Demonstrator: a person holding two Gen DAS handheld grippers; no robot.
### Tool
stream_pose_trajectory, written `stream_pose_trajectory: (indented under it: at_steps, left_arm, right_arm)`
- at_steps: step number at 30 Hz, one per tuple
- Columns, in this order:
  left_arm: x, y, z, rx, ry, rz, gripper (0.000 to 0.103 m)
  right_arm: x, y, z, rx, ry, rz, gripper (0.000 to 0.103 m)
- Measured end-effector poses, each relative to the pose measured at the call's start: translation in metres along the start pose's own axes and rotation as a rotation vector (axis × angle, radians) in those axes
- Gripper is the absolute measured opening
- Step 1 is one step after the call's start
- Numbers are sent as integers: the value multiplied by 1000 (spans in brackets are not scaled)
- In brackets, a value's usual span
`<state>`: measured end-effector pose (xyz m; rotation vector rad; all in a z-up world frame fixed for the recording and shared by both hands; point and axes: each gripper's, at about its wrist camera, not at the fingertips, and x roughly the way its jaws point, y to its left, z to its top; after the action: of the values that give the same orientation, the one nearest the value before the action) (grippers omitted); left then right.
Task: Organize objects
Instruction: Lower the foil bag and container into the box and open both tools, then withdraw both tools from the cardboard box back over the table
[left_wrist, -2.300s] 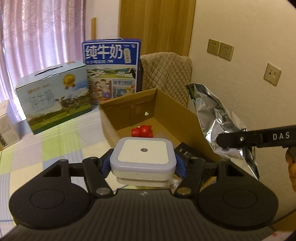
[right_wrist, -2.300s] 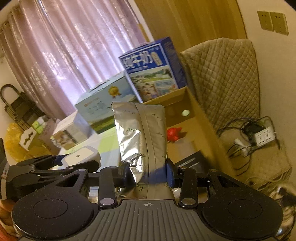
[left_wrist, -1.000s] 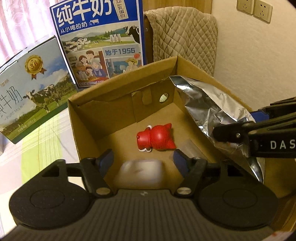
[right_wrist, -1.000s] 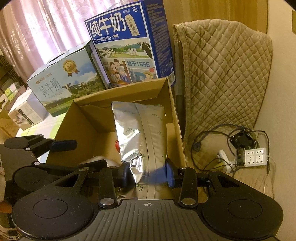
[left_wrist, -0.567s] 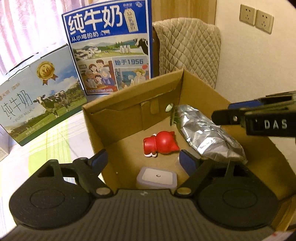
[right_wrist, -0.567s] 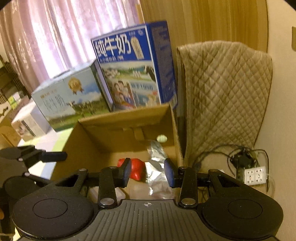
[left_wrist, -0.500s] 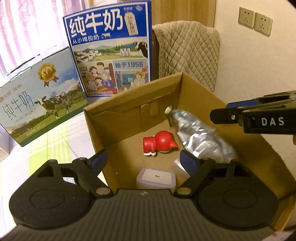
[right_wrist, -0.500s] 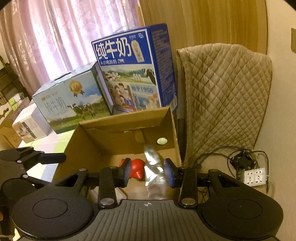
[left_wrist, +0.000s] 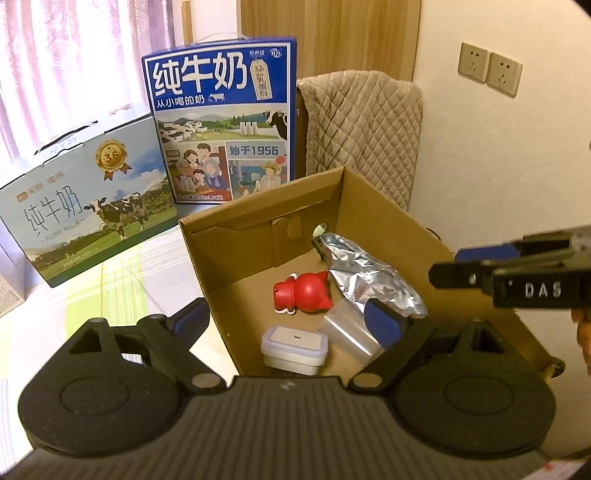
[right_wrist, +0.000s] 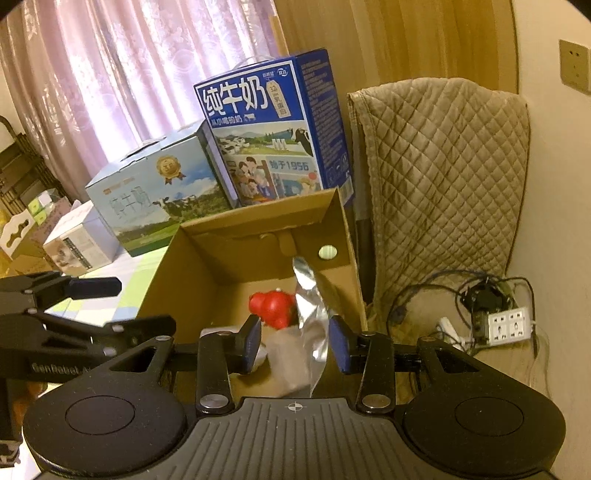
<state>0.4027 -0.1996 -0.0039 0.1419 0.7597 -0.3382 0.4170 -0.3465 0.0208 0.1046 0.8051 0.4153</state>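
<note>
Far left: a pale blue milk carton (left_wrist: 88, 206) lies on the checked surface (left_wrist: 122, 280). To its right stands an upright dark blue milk carton (left_wrist: 221, 122). Both are beyond the far wall of the open cardboard box (left_wrist: 258, 236).

The left hand-held gripper (left_wrist: 288, 321) hangs over the near left corner of the box, fingers spread wide and holding nothing. One blue pad (left_wrist: 192, 317) is outside the left wall; the other is above the box floor.

Box contents, left to right:
- White square container (left_wrist: 293, 347), near edge of the floor.
- Red toy (left_wrist: 303, 295), centre of the floor, on its side.
- Clear plastic item (left_wrist: 347, 332), just beside the container.
- Silver foil bag (left_wrist: 369, 280), lying along the right wall, touching the toy.

The right hand-held gripper (right_wrist: 295, 341) is over the near right part of the box, fingers parted and empty. A quilted cover (right_wrist: 443, 177) stands right of the box, with a power strip (right_wrist: 509, 326) and cables on the floor.
</note>
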Motion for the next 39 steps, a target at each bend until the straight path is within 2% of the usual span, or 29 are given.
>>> stream_pose_trajectory:
  at_steps: [17,39]
  left_arm:
    - [-75,14,-44,-78,-10,-18,90]
    - [-159,70,-117,-103,-13,-56,90]
  right_arm:
    - [-69,19,-51,103,-39,8,43]
    - [-108,122,-114,135,-66,2,47]
